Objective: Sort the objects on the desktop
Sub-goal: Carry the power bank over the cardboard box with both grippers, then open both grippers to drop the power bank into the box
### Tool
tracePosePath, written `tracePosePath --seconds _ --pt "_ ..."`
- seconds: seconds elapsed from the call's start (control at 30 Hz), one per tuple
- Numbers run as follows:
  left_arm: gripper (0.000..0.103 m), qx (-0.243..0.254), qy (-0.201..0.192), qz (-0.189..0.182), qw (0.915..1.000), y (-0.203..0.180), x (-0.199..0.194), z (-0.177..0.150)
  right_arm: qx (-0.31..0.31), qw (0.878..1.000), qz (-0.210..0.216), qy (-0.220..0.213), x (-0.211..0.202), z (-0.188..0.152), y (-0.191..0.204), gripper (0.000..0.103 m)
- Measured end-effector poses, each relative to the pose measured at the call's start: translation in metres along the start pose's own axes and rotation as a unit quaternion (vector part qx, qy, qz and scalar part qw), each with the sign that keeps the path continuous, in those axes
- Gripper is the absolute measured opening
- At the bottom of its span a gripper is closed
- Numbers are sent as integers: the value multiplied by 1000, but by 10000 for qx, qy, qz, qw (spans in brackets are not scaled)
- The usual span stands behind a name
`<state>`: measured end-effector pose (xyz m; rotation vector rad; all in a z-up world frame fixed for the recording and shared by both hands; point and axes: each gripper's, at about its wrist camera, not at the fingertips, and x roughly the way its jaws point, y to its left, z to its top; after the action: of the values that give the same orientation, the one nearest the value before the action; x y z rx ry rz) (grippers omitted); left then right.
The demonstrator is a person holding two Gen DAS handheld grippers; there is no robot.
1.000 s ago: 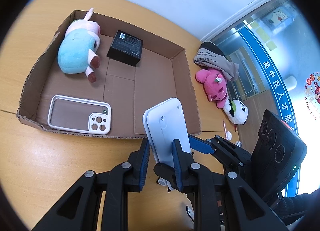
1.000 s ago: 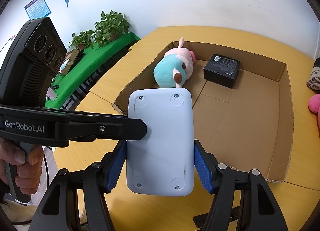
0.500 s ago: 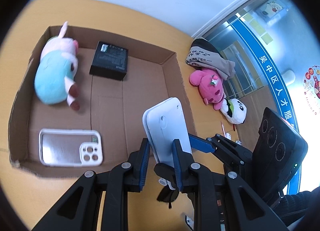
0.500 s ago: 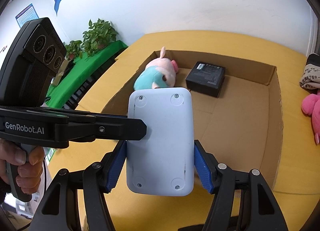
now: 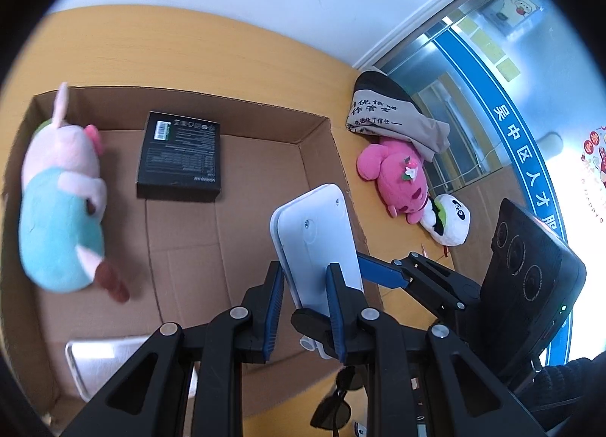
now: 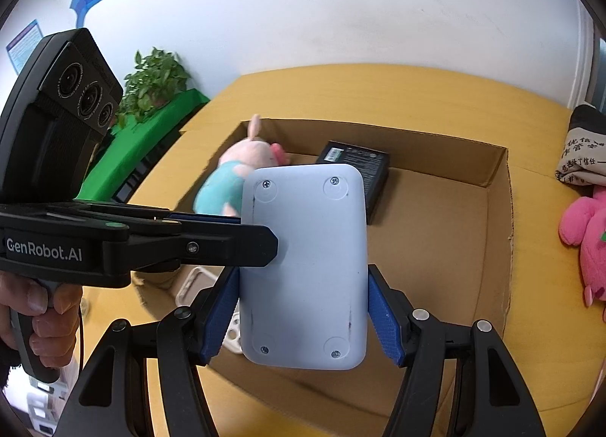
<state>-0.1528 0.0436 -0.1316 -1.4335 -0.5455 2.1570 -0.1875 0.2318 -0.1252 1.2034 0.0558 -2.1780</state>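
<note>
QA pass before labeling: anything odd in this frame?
Both tools clamp one white device: left tool pinches its faces, right tool its sides. Dark scuff streaks mark its back.

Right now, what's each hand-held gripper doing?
Left hand-held gripper: shut on the white device.
Right hand-held gripper: shut on the same white device, across its sides.

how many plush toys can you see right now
3. The pink and teal plush lies inside the cardboard box at its left side. The pink plush and the panda plush lie on the table right of the box. Others may be hidden.
</note>
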Motion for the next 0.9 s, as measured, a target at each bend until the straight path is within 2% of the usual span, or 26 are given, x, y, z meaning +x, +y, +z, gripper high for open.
tracePosePath --seconds 0.43,0.9 --pt "21 122 458 -153 9988 23 63 43 388 9982 -304 345 47 19 -51 70" --pt "21 264 954 -214 9949 37 140 88 1361 9866 -633 633 95 35 -118 70"
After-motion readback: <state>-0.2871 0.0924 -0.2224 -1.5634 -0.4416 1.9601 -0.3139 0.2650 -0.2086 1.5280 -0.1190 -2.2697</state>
